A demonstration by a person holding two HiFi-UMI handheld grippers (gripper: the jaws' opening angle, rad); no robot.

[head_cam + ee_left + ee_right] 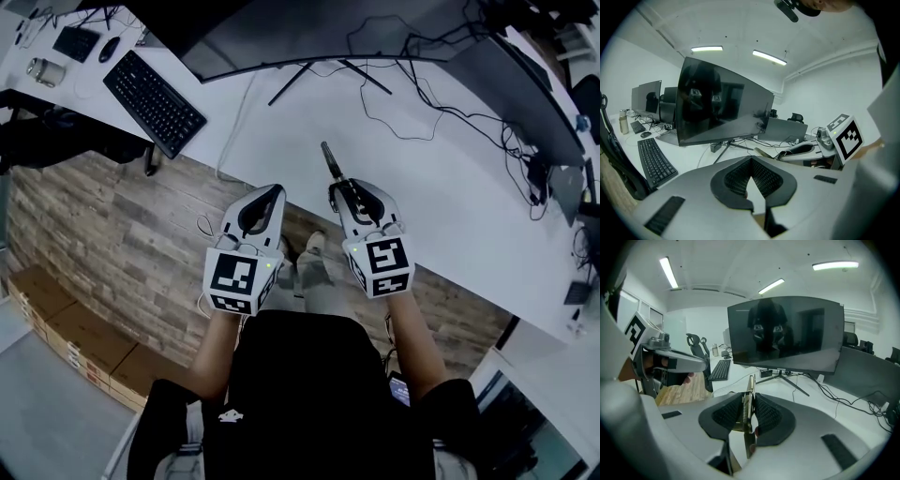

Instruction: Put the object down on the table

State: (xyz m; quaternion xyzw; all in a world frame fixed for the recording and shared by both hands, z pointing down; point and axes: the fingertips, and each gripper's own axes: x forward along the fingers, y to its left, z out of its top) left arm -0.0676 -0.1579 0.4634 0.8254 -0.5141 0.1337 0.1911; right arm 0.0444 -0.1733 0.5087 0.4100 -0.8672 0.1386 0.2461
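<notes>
over the near edge of a white desk (450, 206), listed as seen:

1. right gripper (343, 190): grey moulded plastic shell, with a cube (380, 265) at the rear bearing black-and-white square markers. its jaws are partly closed, and the black ribbed pads (766, 416) clamp the flat sides of the object (330, 159).
2. object: a slim, flat strip of olive-brass metal, edge-on in the right gripper view (750, 383), with fine ridges along part of one edge. its darker end projects past the jaw tips. it is held in the air above the desk, not resting on it.
3. left gripper (277, 192): same grey shell, with a matching marker cube (239, 279). the pad tips meet and nothing is between them (750, 161).
4. monitor (309, 28): wide, curved, glossy dark screen on thin black legs.
5. keyboard (153, 101): black, lying on the desk. its key print is too small to read.
6. mouse (110, 49): black, beyond the keyboard.
7. cables (412, 112): thin, black, looping across the desk.
8. floor (122, 244): wood-grain planks.
9. cartons (66, 337): brown cardboard, at lower left.
</notes>
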